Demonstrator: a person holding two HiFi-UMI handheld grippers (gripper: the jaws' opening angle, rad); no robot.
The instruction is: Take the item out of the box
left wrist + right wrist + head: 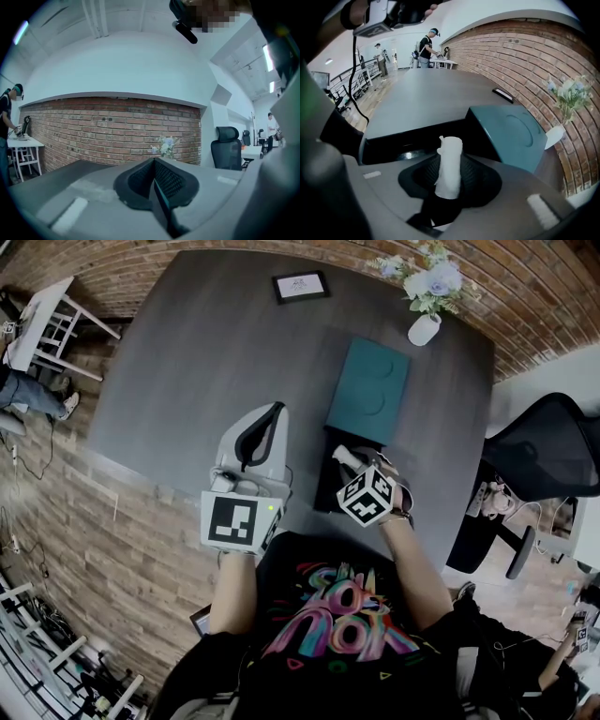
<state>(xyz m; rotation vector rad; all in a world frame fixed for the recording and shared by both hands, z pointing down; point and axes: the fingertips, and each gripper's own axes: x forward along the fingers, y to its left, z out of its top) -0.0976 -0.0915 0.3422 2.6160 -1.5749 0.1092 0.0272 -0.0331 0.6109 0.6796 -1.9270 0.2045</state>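
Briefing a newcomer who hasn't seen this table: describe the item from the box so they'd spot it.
On the grey table, a black box sits near the front edge, teal lid open. Above it the right gripper pinches a white roll: slim and bare, unlike the flower-filled white vase.

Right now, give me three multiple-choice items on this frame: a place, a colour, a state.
1. Where is the vase? A. on the table, beyond the lid B. inside the box C. on the floor
2. The lid's colour? A. red B. teal C. yellow
3. The right gripper's jaws? A. apart, empty B. shut, empty C. shut on the white roll

Answers: A, the head view shows it past the lid; B, both views show teal; C, the right gripper view shows them clamping it.
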